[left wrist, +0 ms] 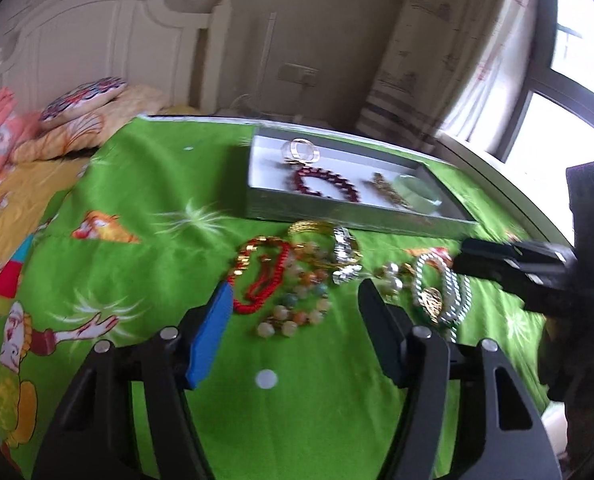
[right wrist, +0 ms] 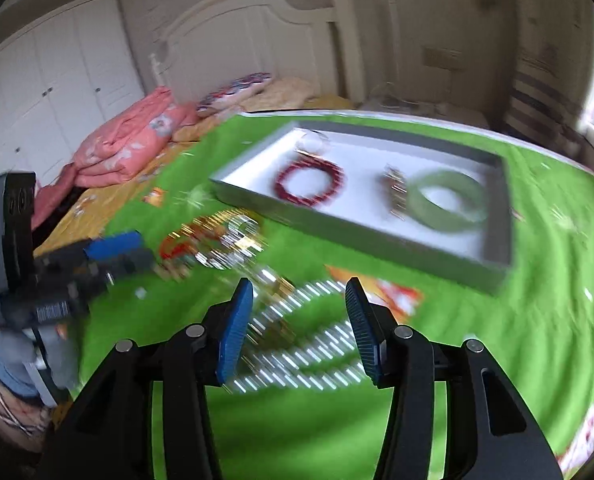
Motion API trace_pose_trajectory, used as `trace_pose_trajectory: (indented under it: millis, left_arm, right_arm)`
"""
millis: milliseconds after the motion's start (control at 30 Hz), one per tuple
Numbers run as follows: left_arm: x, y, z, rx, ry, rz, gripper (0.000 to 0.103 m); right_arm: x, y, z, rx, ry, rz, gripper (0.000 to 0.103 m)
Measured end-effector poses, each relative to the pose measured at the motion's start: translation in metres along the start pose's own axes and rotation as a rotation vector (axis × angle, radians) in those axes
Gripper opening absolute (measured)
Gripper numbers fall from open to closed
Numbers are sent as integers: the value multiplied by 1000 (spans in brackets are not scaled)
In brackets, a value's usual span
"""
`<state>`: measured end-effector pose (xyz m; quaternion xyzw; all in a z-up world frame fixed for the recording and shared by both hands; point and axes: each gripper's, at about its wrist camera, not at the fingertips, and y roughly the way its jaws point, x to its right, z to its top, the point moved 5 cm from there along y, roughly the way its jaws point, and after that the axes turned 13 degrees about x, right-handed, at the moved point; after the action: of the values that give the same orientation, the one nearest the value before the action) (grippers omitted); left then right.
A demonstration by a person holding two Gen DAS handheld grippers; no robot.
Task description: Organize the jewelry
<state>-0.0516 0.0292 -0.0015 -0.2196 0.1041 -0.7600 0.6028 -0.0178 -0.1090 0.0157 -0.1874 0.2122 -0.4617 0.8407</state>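
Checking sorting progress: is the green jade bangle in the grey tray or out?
In: the green jade bangle lies flat on the grey tray's white floor, right end.

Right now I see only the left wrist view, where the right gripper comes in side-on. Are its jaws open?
Observer: Yes. The right gripper is open and its blue pads stand well apart.
Operator: Is anything between them?
Observer: A silver chain lies on the green cloth between the fingers. It is blurred, and no pad seems to press on it.
Operator: The bangle in the tray is half hidden for me.
Observer: The green bangle is a whole ring lying flat at the right end of the tray.
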Motion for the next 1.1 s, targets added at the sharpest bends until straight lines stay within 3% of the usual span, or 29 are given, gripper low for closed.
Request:
trace_pose_trajectory:
  millis: [167, 300, 533, 600, 633, 667, 900, 1100]
  left_arm:
    - [1, -4, 1, 18, -6, -39, 65]
    - [-1, -6, 1, 26, -23, -49, 73]
    - [-7, -6, 2, 28, -58, -42, 75]
    - [-6, -7, 3, 33, -53, -56, 78]
    - [-4, -8, 3, 38, -44, -60, 79]
    - [-4, -9, 4, 41, -42, -60, 79]
    - [-4, -10, 4, 48, -50, -64, 80]
    - [-3, -11, 4, 54, -49, -68, 81]
  right_arm:
    - [-24, 45, 12, -72, 11, 47, 48]
    - [-35, 69, 13, -121, 21, 60, 47]
    - [-36, 89, 11, -195, 90, 62, 36]
    - [-40, 86, 10, -185, 61, 47, 26]
    - [-41, 82, 11, -170, 39, 38, 10]
    - [-42, 77, 11, -152, 6, 31, 3]
    - [-43, 40, 21, -56, -13, 76, 2]
    - [-32, 50, 19, -121, 66, 101, 9]
